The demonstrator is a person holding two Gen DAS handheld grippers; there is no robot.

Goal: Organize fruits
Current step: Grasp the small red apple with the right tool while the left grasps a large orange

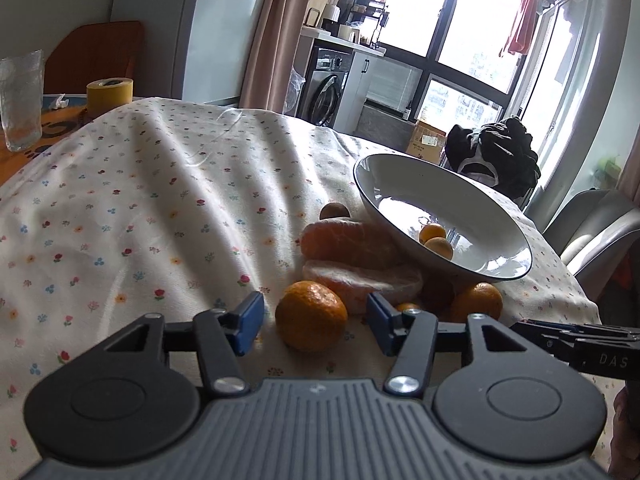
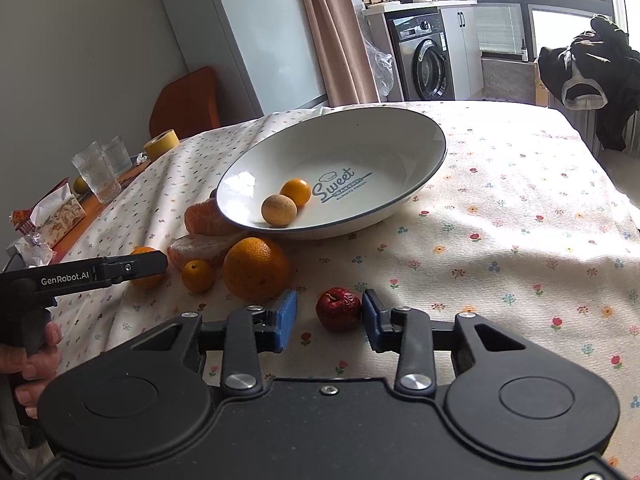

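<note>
Right hand-held gripper (image 2: 329,316) spread around apple (image 2: 338,309); left hand-held gripper (image 1: 315,320) spread around orange (image 1: 311,314). Center pads, squeeze gently, lift into bowl (image 2: 400,128).

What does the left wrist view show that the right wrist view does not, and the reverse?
Only the left wrist view: a red cloth hanging by the window.

Only the right wrist view: a small red fruit between the open fingers of the right claw, and the word "Sweet" printed inside the bowl.

Both: the tilted white bowl holding two small fruits, the peeled orange pieces, the yellow tape roll, and the open left claw around a mandarin.
</note>
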